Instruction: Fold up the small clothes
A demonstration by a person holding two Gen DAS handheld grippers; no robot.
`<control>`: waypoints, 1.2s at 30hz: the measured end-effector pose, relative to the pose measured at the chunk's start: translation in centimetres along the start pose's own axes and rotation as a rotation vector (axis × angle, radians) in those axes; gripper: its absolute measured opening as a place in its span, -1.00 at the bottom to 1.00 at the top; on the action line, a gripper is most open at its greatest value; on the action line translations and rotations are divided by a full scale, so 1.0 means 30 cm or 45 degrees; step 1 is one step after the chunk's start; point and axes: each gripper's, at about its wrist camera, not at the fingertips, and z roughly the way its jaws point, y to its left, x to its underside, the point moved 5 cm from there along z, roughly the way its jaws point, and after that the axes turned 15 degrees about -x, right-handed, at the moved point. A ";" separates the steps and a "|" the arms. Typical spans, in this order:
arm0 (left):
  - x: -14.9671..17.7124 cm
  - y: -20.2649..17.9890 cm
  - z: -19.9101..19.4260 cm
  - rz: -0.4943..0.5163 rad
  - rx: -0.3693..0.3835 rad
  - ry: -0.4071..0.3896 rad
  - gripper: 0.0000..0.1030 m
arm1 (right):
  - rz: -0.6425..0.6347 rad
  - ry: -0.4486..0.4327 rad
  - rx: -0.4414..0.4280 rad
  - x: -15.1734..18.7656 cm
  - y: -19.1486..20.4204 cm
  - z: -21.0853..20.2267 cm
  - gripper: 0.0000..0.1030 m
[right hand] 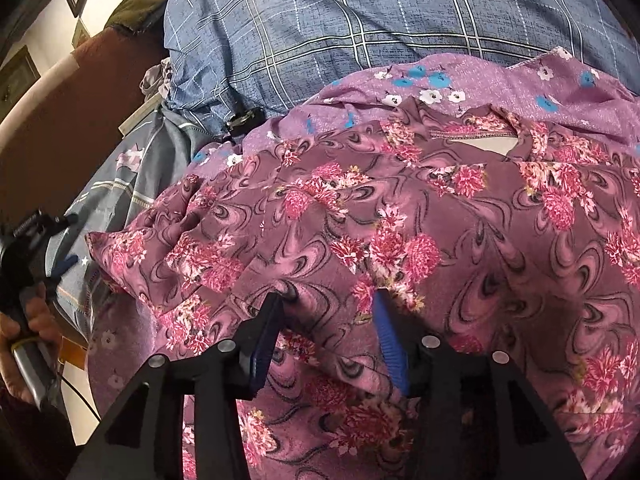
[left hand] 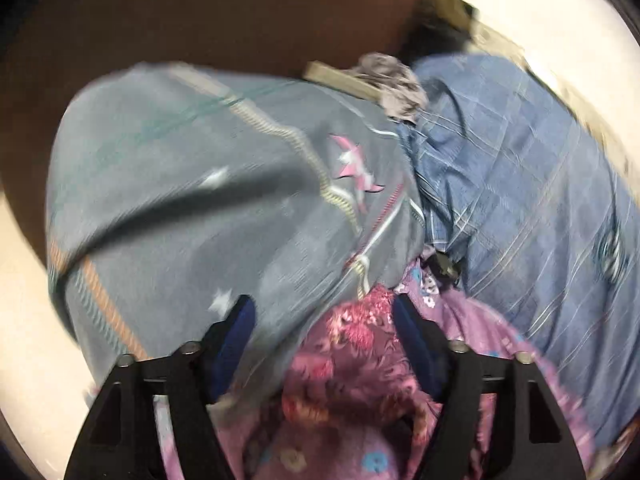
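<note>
My right gripper (right hand: 328, 304) is down on the pink floral garment (right hand: 440, 220), its fingers part open with a ridge of that cloth lying between them; I can't tell whether the pads press it. Beyond the fingertips lies a lilac cloth with blue flowers (right hand: 500, 80), and past that a blue checked pillow (right hand: 340, 12). Far left of the fingers, a hand (right hand: 24, 332) grips my left gripper's handle.

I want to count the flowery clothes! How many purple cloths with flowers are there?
2. The mauve swirl-patterned cloth with pink flowers lies on top, nearest the right gripper. The lilac cloth with blue and white flowers lies under it, showing behind. More may be hidden underneath.
</note>
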 end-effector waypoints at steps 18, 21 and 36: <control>0.081 -0.381 0.390 0.716 -0.257 0.190 0.13 | -0.007 0.000 -0.002 0.000 0.005 0.002 0.03; 0.105 -0.390 0.402 0.732 -0.218 0.227 -0.31 | 0.010 0.000 -0.016 -0.002 0.000 -0.002 0.03; 0.045 -0.346 0.182 0.631 0.099 0.131 -0.81 | 0.047 -0.008 -0.041 0.000 -0.010 -0.009 0.03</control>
